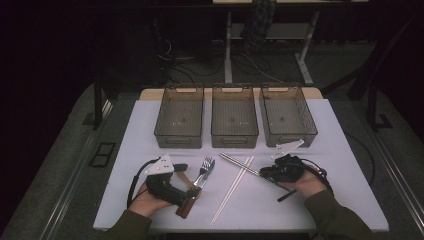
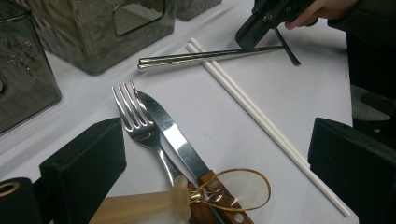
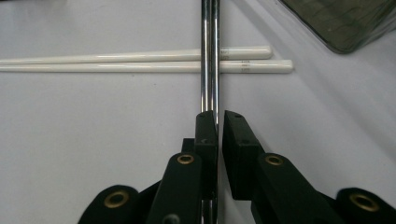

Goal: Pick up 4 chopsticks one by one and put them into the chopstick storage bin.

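Observation:
A pair of metal chopsticks (image 1: 239,162) (image 2: 201,56) (image 3: 209,56) lies across two white chopsticks (image 1: 232,187) (image 2: 261,121) (image 3: 116,63) near the middle of the white table. My right gripper (image 1: 267,172) (image 3: 219,116) (image 2: 261,28) is shut on the metal pair at its near end. A fork (image 1: 204,170) (image 2: 140,126) and a wooden-handled knife (image 1: 186,204) (image 2: 175,135) lie side by side at the front left. My left gripper (image 1: 187,180) (image 2: 215,140) stands open, its jaws wide on either side of them. A cream handle with a gold wire loop (image 2: 243,186) rests over the knife handle.
Three translucent grey bins (image 1: 179,140) (image 1: 234,140) (image 1: 290,137) stand in a row at the back of the table, and I see nothing inside them. The white table top (image 1: 300,210) has bare room at front right. A dark floor with cables and desk legs lies beyond.

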### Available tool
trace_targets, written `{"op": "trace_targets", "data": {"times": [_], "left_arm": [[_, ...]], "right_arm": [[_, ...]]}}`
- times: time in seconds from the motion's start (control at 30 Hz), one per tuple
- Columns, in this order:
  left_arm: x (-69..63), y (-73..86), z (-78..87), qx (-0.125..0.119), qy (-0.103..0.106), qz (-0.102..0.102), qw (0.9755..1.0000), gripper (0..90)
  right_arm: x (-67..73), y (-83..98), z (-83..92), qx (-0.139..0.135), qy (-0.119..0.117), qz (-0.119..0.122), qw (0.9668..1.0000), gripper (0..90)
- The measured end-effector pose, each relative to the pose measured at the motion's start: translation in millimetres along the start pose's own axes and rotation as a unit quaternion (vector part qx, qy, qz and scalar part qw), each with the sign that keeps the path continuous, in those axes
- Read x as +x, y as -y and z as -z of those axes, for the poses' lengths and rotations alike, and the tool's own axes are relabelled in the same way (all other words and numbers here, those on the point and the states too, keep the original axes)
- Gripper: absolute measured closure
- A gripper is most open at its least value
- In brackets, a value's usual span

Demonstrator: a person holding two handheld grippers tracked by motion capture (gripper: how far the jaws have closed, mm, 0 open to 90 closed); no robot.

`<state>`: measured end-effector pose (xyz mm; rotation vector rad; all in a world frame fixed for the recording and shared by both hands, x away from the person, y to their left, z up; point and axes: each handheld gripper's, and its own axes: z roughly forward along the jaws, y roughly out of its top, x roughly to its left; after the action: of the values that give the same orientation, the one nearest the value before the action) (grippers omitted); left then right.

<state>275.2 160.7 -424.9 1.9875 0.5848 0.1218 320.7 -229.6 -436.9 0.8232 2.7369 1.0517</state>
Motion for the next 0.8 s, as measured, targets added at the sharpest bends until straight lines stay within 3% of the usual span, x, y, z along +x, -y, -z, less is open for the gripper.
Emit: {"op": "trace_targets", "data": {"times": [0.8], "left_arm": [[0.0, 0.0, -0.3, 0.001, 0.001, 0.0, 1.0, 2.6]], "right_arm": [[-2.4, 0.8, -5.4, 0.016, 0.018, 0.009, 0.9997, 83.4]]}}
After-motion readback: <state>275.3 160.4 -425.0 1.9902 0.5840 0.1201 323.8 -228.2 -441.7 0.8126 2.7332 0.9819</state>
